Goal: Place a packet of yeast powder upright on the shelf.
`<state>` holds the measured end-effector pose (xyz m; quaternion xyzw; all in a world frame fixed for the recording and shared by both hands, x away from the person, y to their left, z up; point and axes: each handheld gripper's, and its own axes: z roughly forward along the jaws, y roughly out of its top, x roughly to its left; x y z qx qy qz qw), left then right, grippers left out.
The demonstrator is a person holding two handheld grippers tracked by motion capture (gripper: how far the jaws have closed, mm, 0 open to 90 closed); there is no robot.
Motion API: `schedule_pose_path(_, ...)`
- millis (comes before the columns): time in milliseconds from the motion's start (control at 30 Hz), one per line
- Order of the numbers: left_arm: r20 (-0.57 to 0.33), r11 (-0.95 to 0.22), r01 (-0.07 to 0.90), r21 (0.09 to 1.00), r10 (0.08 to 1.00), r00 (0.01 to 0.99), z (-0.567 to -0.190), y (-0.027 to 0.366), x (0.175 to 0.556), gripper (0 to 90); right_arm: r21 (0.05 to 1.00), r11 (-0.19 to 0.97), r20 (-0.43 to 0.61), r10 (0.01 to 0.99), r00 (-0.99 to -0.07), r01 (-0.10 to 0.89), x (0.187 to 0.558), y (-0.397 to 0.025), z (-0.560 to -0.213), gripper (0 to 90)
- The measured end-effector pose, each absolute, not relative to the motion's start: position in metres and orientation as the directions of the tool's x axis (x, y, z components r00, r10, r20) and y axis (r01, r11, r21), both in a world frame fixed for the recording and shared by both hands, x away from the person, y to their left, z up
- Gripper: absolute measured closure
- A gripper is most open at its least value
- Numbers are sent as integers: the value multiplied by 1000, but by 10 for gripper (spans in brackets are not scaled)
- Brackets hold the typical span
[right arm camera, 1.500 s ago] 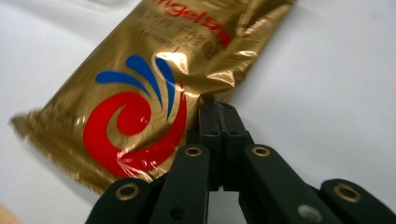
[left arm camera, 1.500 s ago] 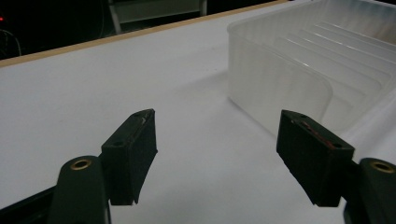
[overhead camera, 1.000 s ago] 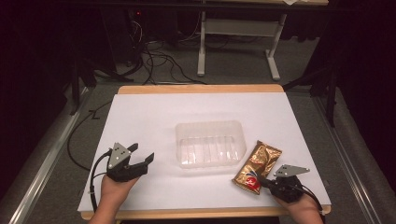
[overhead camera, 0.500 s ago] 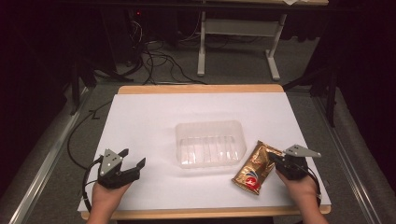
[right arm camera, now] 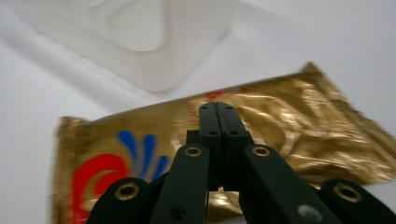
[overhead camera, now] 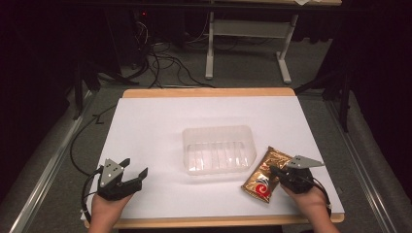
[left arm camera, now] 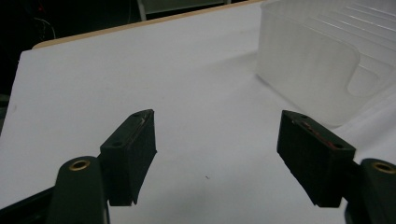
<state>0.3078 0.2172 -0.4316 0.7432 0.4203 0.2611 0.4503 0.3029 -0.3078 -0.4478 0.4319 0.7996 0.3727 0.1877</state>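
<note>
A white desk (overhead camera: pixel 160 131) top with a light wooden edge showing along its far and near sides. At its middle sits a clear, colourless plastic tray (overhead camera: pixel 218 149) with faint ribbed lines across its floor. Just beside it lies a shiny gold foil packet (overhead camera: pixel 265 174), printed with a red swirl and blue fan-shaped strokes near one end. The left gripper (overhead camera: pixel 136 174) is black with a grey plate on top and brass-coloured rivets at its joints. The right gripper (overhead camera: pixel 273 170) is black too, with the same grey plate. The floor (overhead camera: pixel 170 73) beyond is dark grey, crossed by black cables (overhead camera: pixel 160 63).
</note>
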Motion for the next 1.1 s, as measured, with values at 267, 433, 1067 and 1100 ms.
schedule_pose_path(267, 8, -254, 385, 887, 843, 538, -432, 208, 314, 288, 700, 381, 46, 820, -570, 604, 299, -305, -460, 900)
schedule_pose_path(433, 13, -256, 379, 889, 841, 540, -431, 209, 315, 288, 666, 374, 28, 852, -523, 645, 293, -324, -459, 900)
schedule_pose_path(1067, 1, -244, 379, 893, 842, 540, -430, 209, 316, 289, 681, 442, 98, 736, -670, 584, 284, -292, -457, 900)
schedule_pose_path(1100, 1, -244, 377, 893, 841, 541, -430, 209, 316, 289, 693, 424, 103, 743, -662, 583, 284, -296, -456, 900)
